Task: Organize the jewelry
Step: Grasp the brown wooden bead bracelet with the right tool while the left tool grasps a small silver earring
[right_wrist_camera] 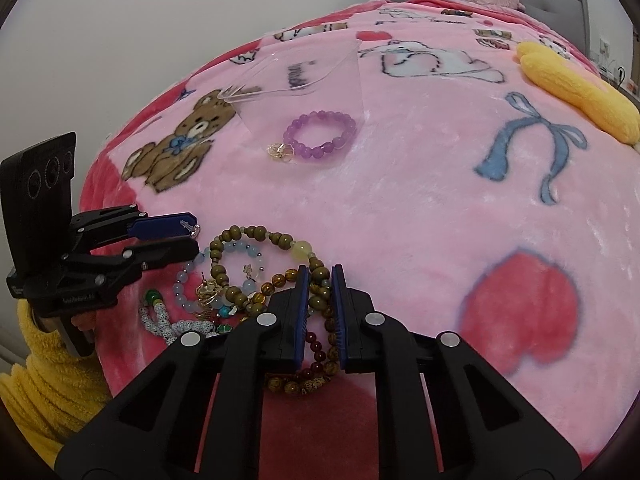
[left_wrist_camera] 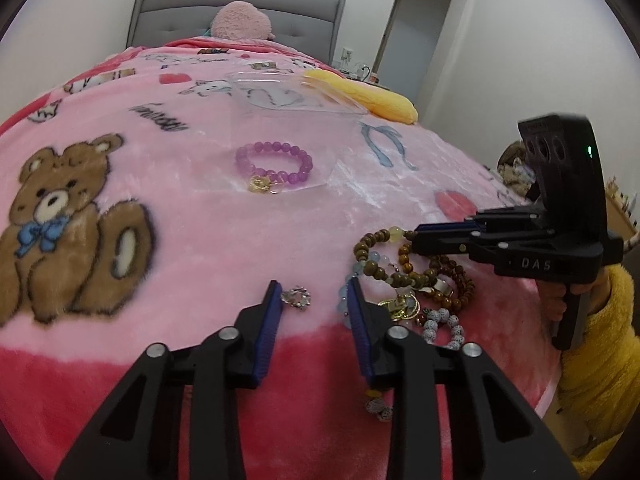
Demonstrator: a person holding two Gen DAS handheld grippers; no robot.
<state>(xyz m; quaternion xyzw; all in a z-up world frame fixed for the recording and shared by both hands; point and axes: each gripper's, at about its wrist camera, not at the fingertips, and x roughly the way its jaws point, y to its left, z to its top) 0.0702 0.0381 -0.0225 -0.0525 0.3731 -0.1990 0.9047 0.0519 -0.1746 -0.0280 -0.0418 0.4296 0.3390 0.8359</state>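
Lying on a bed under a pink blanket (left_wrist_camera: 192,216) printed with teddy bears and hearts, a tangled heap of bead bracelets (right_wrist_camera: 248,280) sits right at the tips of both handheld tools. The right gripper (right_wrist_camera: 319,280) has its jaws drawn narrow, pinching a strand of olive-brown wooden beads (right_wrist_camera: 320,276) at the near edge of that heap. The left gripper (left_wrist_camera: 314,300) has its jaws spread wide with nothing between them; a small silver charm (left_wrist_camera: 297,298) lies on the blanket just ahead of its left jaw, and the heap touches the outside of its right jaw. Well ahead of both sets of jaws, a purple bead bracelet (left_wrist_camera: 274,166) with a gold charm rests on a clear plastic tray (left_wrist_camera: 288,178), whose clear lid (left_wrist_camera: 296,94) stands open behind it. Farther beyond lie a yellow plush toy (left_wrist_camera: 364,94) and a pink plush toy (left_wrist_camera: 242,20).
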